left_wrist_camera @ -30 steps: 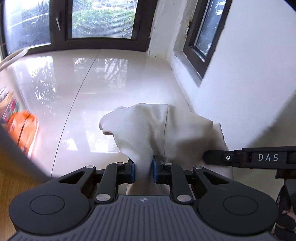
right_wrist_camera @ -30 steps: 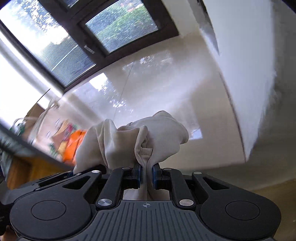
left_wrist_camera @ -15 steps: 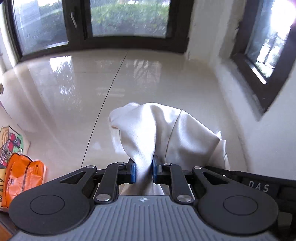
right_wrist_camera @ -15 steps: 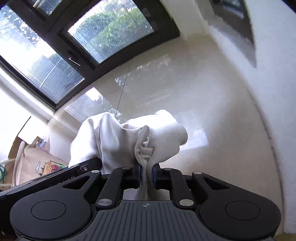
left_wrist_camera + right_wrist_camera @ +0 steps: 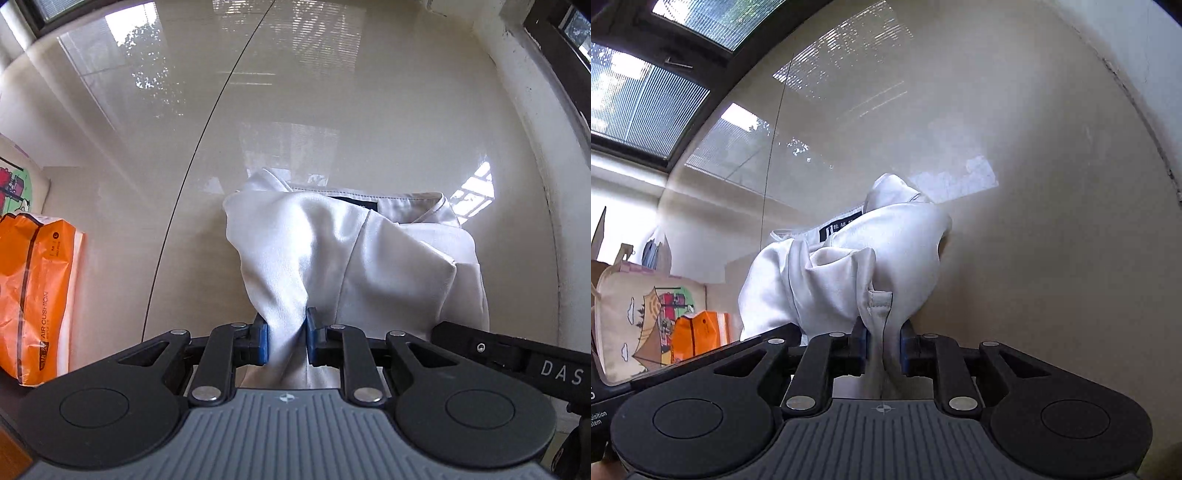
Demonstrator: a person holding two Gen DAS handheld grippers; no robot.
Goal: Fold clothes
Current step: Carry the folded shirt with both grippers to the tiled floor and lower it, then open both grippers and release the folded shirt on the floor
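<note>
We are lowering the white shirt (image 5: 332, 240) onto the counter (image 5: 295, 110), left claw (image 5: 286, 341) and right claw (image 5: 882, 345) (both loosening) pinching cloth; keep edges level.

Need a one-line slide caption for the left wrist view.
Left gripper, jaws opening around a bunched fold of the white shirt above the glossy floor, orange package at left.

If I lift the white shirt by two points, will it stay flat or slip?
The white shirt probably sags: it already drapes in soft folds. Its sheen suggests slippery cloth, so it may slide on the glossy table.
</note>
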